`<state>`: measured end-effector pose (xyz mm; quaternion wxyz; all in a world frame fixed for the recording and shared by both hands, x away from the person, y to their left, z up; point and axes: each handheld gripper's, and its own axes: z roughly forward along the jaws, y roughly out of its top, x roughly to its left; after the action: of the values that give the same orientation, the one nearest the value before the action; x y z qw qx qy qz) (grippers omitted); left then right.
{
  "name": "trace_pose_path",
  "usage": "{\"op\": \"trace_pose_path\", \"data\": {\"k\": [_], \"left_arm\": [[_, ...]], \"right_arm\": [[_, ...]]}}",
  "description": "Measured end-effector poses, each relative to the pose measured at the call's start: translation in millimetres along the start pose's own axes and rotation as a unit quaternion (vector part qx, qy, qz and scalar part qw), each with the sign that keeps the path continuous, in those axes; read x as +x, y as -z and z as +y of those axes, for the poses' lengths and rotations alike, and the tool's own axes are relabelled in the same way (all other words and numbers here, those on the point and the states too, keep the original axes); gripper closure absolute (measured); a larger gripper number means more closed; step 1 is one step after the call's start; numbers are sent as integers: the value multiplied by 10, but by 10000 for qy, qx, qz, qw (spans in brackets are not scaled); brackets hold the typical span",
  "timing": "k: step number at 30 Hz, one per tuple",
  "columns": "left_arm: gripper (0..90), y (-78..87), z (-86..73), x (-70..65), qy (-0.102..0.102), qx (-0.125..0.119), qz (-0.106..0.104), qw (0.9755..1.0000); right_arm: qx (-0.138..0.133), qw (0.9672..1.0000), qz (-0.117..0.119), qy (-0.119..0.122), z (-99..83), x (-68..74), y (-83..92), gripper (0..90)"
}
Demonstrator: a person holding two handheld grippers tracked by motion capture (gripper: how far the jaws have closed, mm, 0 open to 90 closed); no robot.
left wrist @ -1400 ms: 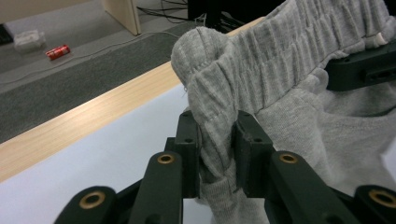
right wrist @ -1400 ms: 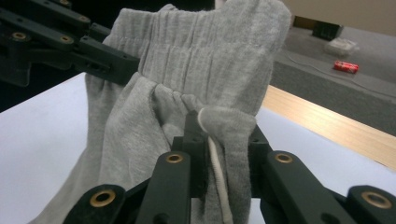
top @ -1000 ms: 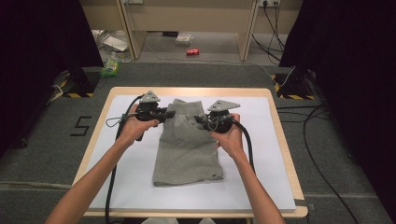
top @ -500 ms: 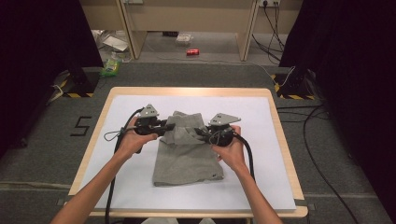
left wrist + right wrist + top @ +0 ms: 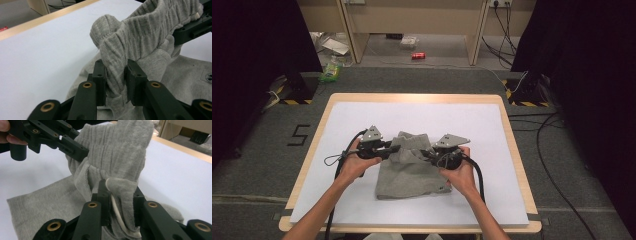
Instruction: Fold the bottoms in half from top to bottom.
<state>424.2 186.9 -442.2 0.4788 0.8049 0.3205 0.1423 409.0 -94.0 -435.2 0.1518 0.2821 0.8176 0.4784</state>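
From above, your two hands meet over a grey garment lying mid-table on the white sheet; your left gripper and right gripper each grasp its raised, ribbed waistband end. Along your left gripper, the jaws pinch a bunched fold of the grey garment. Along your right gripper, the jaws clamp the waistband and its white drawcord, lifted above the flat cloth
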Motion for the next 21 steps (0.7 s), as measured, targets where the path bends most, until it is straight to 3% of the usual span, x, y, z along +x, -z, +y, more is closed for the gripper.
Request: {"op": "trace_pose_path", "data": {"k": [7,9,21], "left_arm": [[711,12,-154,-28,192,-104,-135,9997],[710,-1,-167,-35,147,-9,-139,9998],[704,6,-294,-104,113,17,-130,9999]], "right_arm": [[99,9999,57,-75,-85,52,-7,766],[117,9998,68,-124,-108,60,-11,764],[251,9995,114,-121,-195,154,-7,736]]}}
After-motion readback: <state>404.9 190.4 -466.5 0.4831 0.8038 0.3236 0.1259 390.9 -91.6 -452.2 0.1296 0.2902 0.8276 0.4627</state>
